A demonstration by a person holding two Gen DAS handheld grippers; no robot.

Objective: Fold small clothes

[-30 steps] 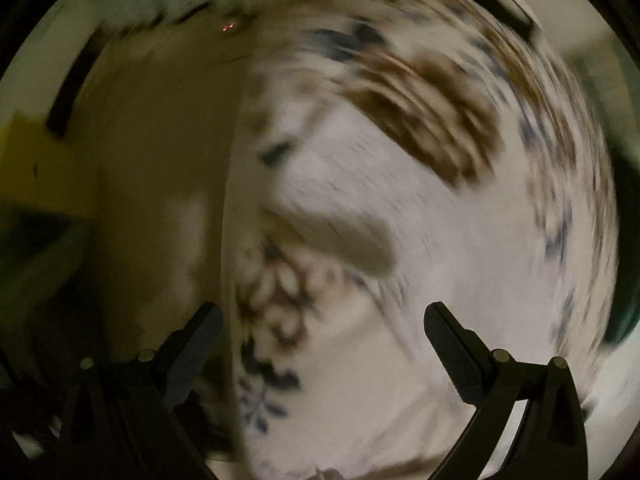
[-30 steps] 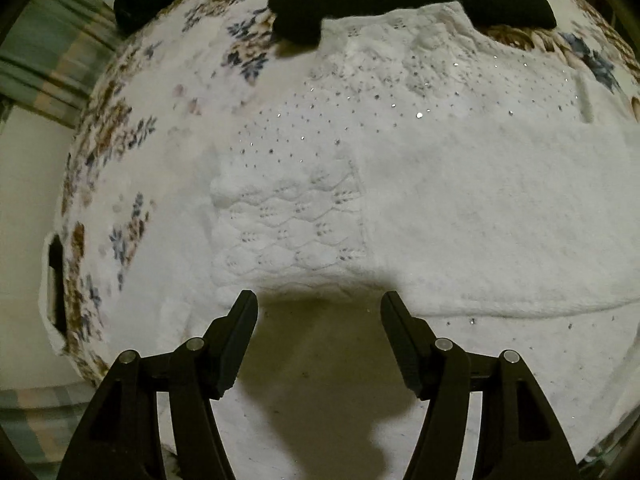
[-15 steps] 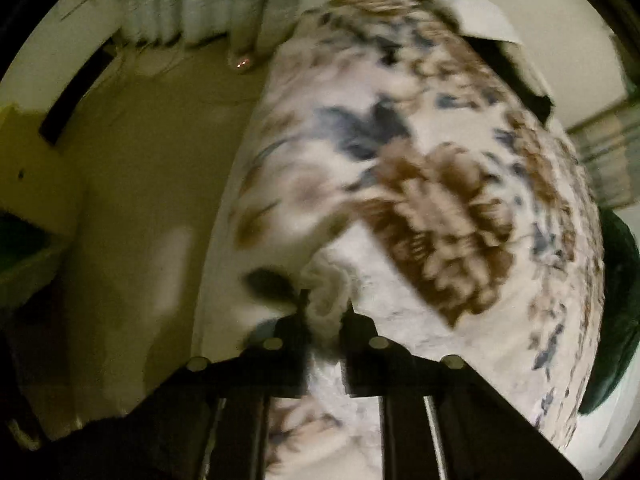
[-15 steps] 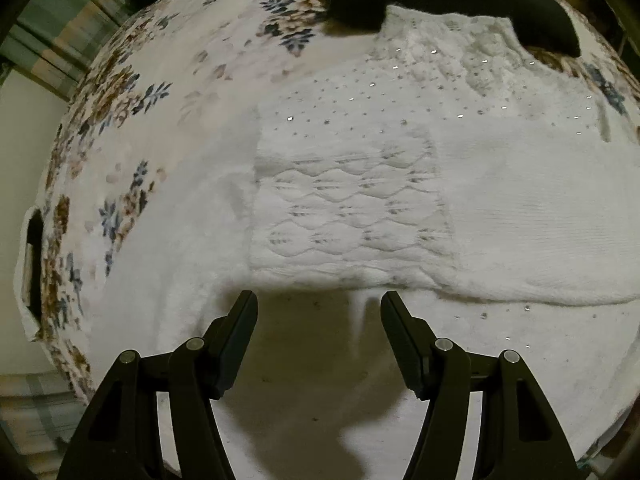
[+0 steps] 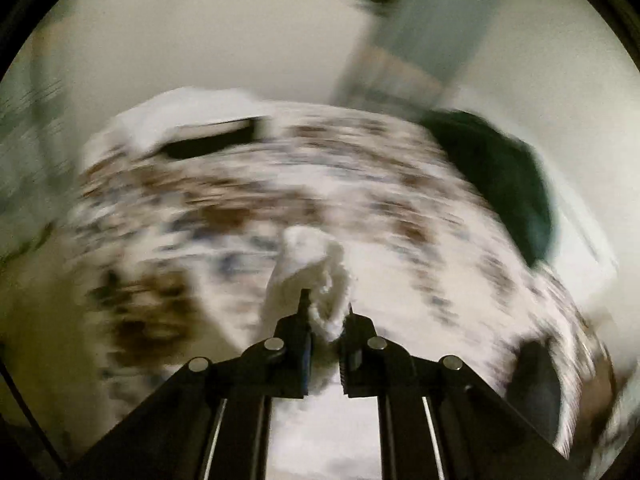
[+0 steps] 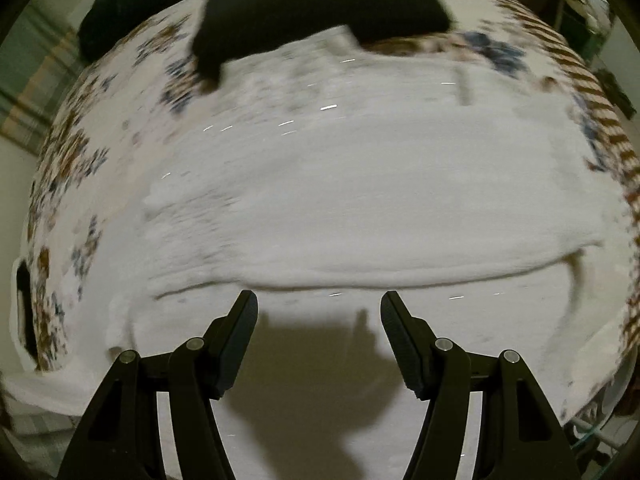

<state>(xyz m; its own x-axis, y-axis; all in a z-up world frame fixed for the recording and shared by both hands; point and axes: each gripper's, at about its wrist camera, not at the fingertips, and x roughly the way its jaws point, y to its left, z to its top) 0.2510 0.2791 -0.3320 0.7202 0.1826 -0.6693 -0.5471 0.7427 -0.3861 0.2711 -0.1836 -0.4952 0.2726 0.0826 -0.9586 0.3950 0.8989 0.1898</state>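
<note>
A white knitted garment (image 6: 360, 200) with small sparkles lies spread on a floral-patterned bed cover (image 6: 68, 152), partly folded over itself. My right gripper (image 6: 319, 312) is open and empty, just above the garment's near folded edge. My left gripper (image 5: 326, 320) is shut on a bunched piece of the white garment (image 5: 312, 268), held above the floral cover (image 5: 200, 208). The left wrist view is blurred by motion.
A black cloth (image 6: 320, 12) lies at the far edge of the bed, overlapping the white garment's top. A dark green cloth (image 5: 504, 176) lies at the bed's right in the left wrist view. A pale wall (image 5: 200, 40) stands behind the bed.
My left gripper closed on the white garment's edge and has swung with it, the view turning from floor and bed side to across the bed. The right gripper shifted sideways over the garment, staying open.
</note>
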